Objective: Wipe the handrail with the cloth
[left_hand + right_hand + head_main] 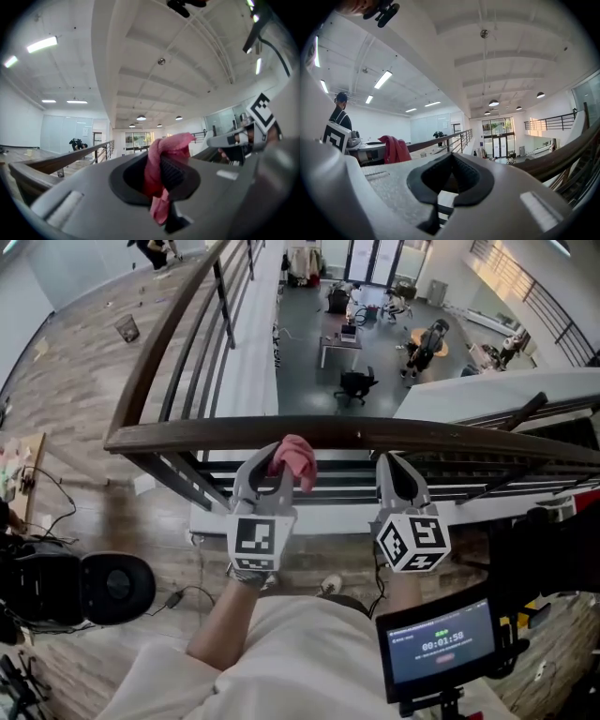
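Handrail [450,437] is laid 9 to 3 o'clock. Both grippers are pointed to 12 beneath it. Left gripper [267,474]: fingers are clenched on the pink cloth [296,457], which is bunched upright at the rail's near edge. Right gripper [401,472]: fingers are closed, and nothing is held.

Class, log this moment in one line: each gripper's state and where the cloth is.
left gripper: shut on pink cloth | right gripper: shut, empty | place: both at near edge of handrail, contact unclear

Btm right a timer screen [441,645], office chair [356,382] downstairs.
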A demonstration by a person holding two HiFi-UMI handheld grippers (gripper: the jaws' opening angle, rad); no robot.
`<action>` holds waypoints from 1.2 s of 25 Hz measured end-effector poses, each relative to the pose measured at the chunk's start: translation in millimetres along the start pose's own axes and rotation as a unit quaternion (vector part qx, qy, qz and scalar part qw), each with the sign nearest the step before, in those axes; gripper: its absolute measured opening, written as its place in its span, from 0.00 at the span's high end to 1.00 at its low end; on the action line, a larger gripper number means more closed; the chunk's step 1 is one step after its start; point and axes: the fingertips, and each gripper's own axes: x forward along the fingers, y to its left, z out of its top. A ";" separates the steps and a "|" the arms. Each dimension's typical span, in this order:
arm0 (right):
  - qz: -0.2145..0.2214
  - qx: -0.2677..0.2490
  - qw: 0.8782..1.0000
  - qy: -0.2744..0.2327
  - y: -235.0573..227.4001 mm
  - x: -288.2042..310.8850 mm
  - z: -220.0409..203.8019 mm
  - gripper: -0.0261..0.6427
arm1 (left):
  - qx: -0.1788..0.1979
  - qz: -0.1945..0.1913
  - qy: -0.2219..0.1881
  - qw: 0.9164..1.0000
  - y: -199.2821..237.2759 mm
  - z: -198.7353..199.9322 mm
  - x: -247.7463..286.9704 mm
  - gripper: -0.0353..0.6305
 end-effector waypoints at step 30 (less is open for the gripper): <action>0.049 -0.045 0.997 -0.043 47.5 -20.1 56.9 0.96 | 0.053 0.002 -0.081 0.995 15.5 63.0 -7.7 0.87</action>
